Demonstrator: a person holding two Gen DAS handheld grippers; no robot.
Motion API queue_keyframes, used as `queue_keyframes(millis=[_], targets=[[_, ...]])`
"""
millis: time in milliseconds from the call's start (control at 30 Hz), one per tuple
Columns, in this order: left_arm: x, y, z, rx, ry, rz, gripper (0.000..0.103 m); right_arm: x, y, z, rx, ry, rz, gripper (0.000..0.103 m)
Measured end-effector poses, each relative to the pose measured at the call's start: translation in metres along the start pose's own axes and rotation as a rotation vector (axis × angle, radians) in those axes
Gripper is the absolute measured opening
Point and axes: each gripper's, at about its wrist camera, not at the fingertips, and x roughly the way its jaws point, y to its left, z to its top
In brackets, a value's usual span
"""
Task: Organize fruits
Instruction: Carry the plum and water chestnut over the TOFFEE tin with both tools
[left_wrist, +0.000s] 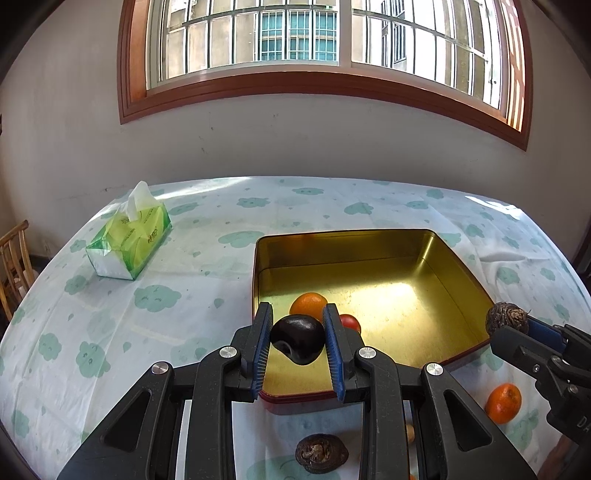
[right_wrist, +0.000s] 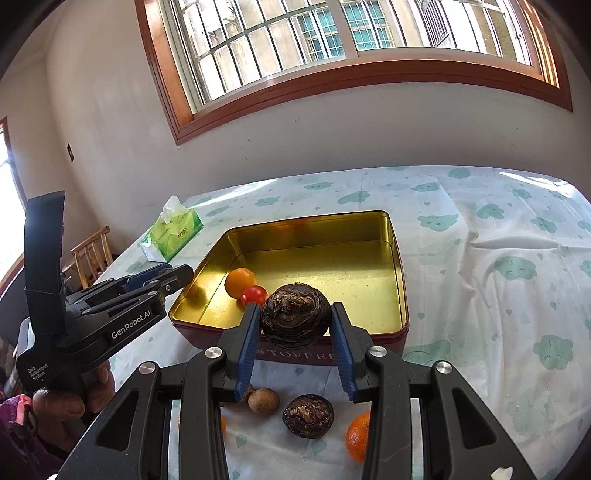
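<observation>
A gold tin (left_wrist: 443, 266) (right_wrist: 400, 273) holds an orange (left_wrist: 308, 303) (right_wrist: 239, 281) and a small red tomato (left_wrist: 351, 322) (right_wrist: 254, 294). My left gripper (left_wrist: 297, 338) is shut on a smooth dark fruit (left_wrist: 298, 338) above the tin's near left corner. My right gripper (right_wrist: 294, 320) is shut on a rough dark water chestnut (right_wrist: 294, 314), just before the tin's near wall; it shows in the left wrist view (left_wrist: 505, 318). Another chestnut (left_wrist: 321, 452) (right_wrist: 308, 415), an orange (left_wrist: 503, 402) (right_wrist: 358, 435) and a small brown fruit (right_wrist: 263, 400) lie on the cloth in front.
A green tissue pack (left_wrist: 129, 240) (right_wrist: 171, 234) lies at the far left of the table. The cloud-print cloth (left_wrist: 110, 332) covers the table. A wooden chair (left_wrist: 14, 262) stands off the left edge. Wall and window lie beyond.
</observation>
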Motion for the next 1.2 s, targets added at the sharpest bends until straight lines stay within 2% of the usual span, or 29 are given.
queue_keyframes(millis=[1200], targets=[[0.041, 0.0, 0.02, -0.005, 0.037, -0.013, 0.029, 0.037, -0.012, 0.005, 0.006, 0.036, 0.005, 0.036]])
